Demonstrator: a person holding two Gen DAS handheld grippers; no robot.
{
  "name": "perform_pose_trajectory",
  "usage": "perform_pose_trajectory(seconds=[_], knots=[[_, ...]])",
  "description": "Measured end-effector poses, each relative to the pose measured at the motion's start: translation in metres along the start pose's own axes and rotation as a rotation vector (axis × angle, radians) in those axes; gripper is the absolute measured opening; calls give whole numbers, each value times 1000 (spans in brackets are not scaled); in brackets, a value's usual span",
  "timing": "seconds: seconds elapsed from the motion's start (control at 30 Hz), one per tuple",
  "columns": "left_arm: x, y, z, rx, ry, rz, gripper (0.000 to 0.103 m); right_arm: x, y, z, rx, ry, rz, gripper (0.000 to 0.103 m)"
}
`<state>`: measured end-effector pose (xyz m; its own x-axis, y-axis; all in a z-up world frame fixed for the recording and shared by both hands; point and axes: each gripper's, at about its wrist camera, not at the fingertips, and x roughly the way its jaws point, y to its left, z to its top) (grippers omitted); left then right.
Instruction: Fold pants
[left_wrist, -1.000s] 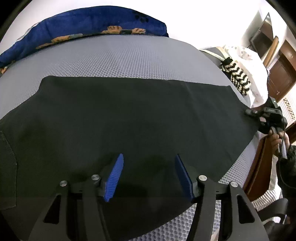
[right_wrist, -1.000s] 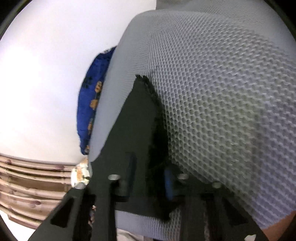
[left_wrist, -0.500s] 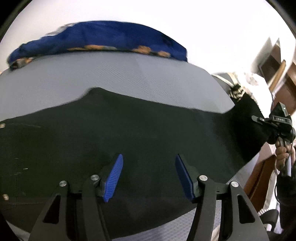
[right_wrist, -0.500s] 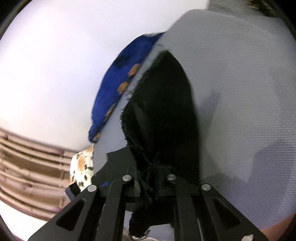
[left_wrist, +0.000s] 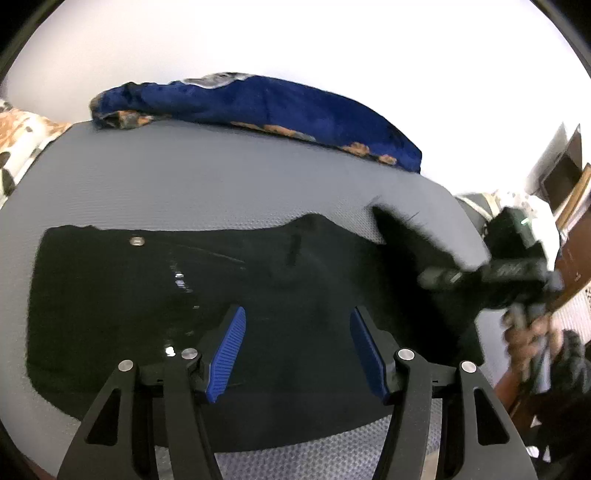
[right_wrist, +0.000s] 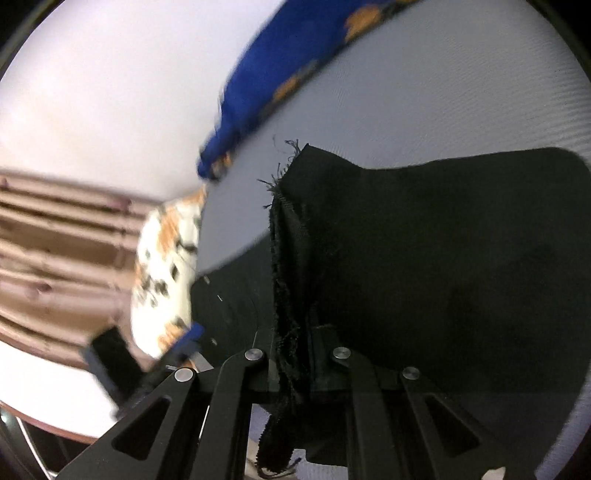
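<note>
While the black pants sit spread on the grey bed, here's the rundown, places given rel. to the pants:

pants (left_wrist: 229, 295): black, lying flat across the grey mesh bed cover (left_wrist: 207, 184). Waist end w/ a metal button (left_wrist: 137, 241) is at the left in the left wrist cam. The far right end is lifted off the cover.

right gripper (right_wrist: 295, 350): jaws pinched tight on the frayed hem of the pants. Cloth bunches up betw the fingers and hangs below them too. In the left cam it shows blurred at the pants' right edge (left_wrist: 491, 273), w/ a person's hand (left_wrist: 532, 339) on its handle.

left gripper (left_wrist: 295, 343): blue pads stand apart, about mid-wide, nothing betw them. Hovers over the near edge of the pants, roughly the middle. Can't tell if the tips touch the cloth.

blue blanket (left_wrist: 258, 103): dark blue w/ orange prints, bunched along the far side of the bed, well beyond the pants.

spotted pillow (right_wrist: 166, 258): white w/ orange and black spots, past the waist end, off the cloth.
</note>
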<state>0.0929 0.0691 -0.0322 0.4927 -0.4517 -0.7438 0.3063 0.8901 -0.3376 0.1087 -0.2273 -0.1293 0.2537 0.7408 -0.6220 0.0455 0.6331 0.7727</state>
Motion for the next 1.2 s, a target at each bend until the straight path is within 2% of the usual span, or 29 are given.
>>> perform_pose_trajectory(seconds=[0.17,0.2,0.23,0.27,0.33,0.4,0.53,0.67,0.8,1.07,1.2], knots=[[-5,14,-2,-24,-5,-15,60,48,22,-21,-148,103,-161,12],[-3,15,-2,-29,0,-26,60,50,30,-25,-190,94,-181,14],[0,16,-2,-36,9,-42,60,51,35,-27,-203,92,-179,24],[0,16,-2,-39,14,-49,60,50,39,-29,-203,100,-163,40],[4,14,-1,-38,29,-73,60,46,46,-32,-209,98,-143,48],[8,13,-1,-50,42,-101,60,38,49,-38,-208,118,-110,48],[12,9,-4,-67,66,-155,60,6,47,-44,-183,37,-123,51],[27,1,-12,-97,138,-220,60,-22,27,-44,-102,-29,-161,51],[48,-7,-19,-151,236,-282,60,-42,3,-50,-20,-69,-154,51],[89,-11,-30,-249,378,-279,59,-46,-19,-59,62,-91,-121,51],[95,-17,-28,-235,365,-277,59,-47,-19,-60,57,-98,-114,51]])
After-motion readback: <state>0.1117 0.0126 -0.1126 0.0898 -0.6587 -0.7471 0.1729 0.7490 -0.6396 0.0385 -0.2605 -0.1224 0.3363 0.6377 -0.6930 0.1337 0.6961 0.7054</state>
